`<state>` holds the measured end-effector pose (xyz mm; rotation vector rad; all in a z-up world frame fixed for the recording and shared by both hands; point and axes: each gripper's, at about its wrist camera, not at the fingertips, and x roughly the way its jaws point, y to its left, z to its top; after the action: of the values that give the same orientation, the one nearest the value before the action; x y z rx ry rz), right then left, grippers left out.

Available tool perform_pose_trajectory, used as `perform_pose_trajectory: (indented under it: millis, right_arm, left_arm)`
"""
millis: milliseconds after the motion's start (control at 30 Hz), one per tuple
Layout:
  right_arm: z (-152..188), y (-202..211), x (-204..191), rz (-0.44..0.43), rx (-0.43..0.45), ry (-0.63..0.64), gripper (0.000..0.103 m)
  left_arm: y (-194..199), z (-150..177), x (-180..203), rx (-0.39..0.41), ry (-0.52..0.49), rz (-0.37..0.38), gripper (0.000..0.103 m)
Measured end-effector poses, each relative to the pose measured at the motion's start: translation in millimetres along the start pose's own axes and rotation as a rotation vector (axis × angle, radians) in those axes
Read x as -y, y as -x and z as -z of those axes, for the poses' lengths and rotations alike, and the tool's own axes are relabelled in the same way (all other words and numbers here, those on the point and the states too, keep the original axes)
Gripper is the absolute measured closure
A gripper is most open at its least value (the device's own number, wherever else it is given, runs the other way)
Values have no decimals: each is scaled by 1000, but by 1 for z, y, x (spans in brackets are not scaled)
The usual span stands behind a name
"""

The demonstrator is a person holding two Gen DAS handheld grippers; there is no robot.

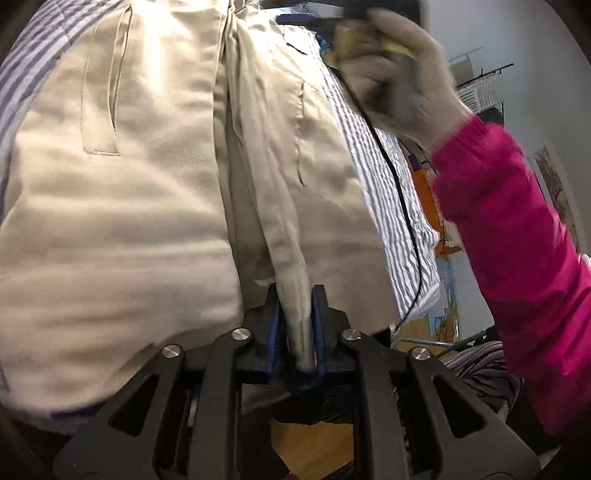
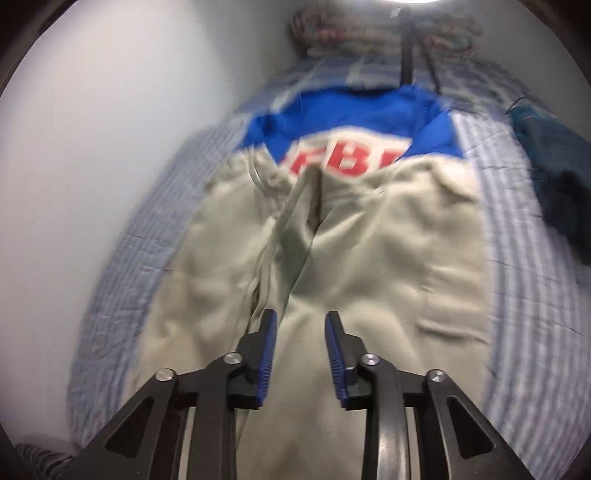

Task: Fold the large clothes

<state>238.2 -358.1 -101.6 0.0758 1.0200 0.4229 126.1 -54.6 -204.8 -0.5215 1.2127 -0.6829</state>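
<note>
One pair of beige trousers [image 2: 332, 258] lies spread on a striped bedspread [image 2: 517, 295], the seat side up with two welt pockets showing in the left wrist view. A fold of the trousers' middle seam [image 1: 295, 295] runs up between the blue pads of the left gripper [image 1: 297, 317], whose jaws stand close together with the cloth clamped between them. The fabric rises from the bed toward that grip, so this part of the trousers is lifted while the rest rests flat.

Beyond the trousers' far end, in the right wrist view, a blue garment [image 2: 347, 122] with a white panel and red letters lies on the bedspread, partly covered by the beige cloth. A dark teal garment [image 2: 554, 177] sits at the bed's right edge. A patterned pillow or blanket [image 2: 369, 33] lies at the head of the bed, too blurred to tell which. A plain white wall [image 2: 110, 147] runs along the bed's left side.

The right gripper [image 2: 301, 354] hangs above the trousers, tilted downward, its blue pads apart with nothing between them; only cloth further below shows through the gap.

In the left wrist view a gloved hand [image 1: 402, 81] with a pink sleeve [image 1: 517, 236] holds the right gripper's handle above the bed's far side, and a black cable [image 1: 399, 192] trails down from it across the bedspread. Behind the sleeve stand a pale wall [image 1: 517, 44] and a wire rack [image 1: 484, 88].
</note>
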Motion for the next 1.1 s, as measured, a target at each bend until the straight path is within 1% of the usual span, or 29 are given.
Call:
perform_pose_trajectory:
  millis: [133, 167, 200, 233, 267, 300, 367, 400, 433, 467, 500, 600, 700, 767, 800, 833, 867, 933, 967, 1033, 1100]
  right_arm:
    - [38, 89, 7, -17, 120, 4, 68]
    - [52, 111, 12, -18, 143, 0, 65]
    - [65, 127, 16, -16, 154, -10, 59]
    - [82, 143, 22, -7, 150, -25, 57]
    - [90, 148, 27, 8, 134, -35, 54]
    - [106, 154, 31, 28, 112, -49, 53]
    - [134, 158, 39, 46, 78, -72, 49]
    - [148, 155, 43, 55, 53, -88, 45]
    - [161, 151, 47, 58, 20, -105, 42]
    - [176, 144, 49, 56, -20, -126, 40]
    - [189, 136, 51, 54, -66, -146, 39]
    - [213, 112, 48, 14, -177, -175, 39]
    - [230, 106, 40, -26, -209, -185, 38]
    - [237, 100, 33, -9, -226, -152, 36]
    - [240, 95, 30, -2, -247, -138, 40]
    - [245, 93, 29, -15, -267, -134, 48]
    - [247, 89, 28, -57, -287, -142, 68]
    - [245, 91, 30, -64, -286, -149, 80]
    - [243, 100, 34, -81, -269, -168, 89]
    - [243, 117, 46, -131, -234, -216, 91]
    - [247, 119, 57, -151, -224, -264, 91]
  left_arm:
    - [28, 9, 12, 17, -41, 19, 86]
    - [38, 11, 16, 30, -59, 18, 86]
    - [50, 14, 19, 52, -73, 13, 81]
    - [62, 16, 20, 78, -81, 8, 77]
    - [70, 17, 21, 97, -83, -4, 65]
    - [81, 17, 19, 128, -80, -24, 58]
    - [97, 12, 8, 172, -63, -55, 57]
    - [101, 11, 2, 191, -46, -75, 55]
    - [107, 9, -4, 208, -28, -99, 53]
    - [107, 8, -12, 227, 2, -140, 46]
    - [107, 8, -19, 237, 30, -170, 43]
    - [104, 10, -43, 227, 108, -226, 43]
    - [105, 18, -64, 209, 170, -259, 43]
    - [103, 21, -74, 205, 198, -279, 43]
    - [101, 20, -77, 203, 209, -281, 43]
    - [97, 19, -82, 200, 215, -278, 43]
    - [95, 19, -85, 193, 220, -275, 43]
    - [94, 20, -88, 184, 223, -267, 43]
    - [92, 19, -88, 180, 222, -266, 43]
    - [97, 19, -92, 206, 244, -226, 43]
    - [101, 14, -98, 231, 275, -207, 43]
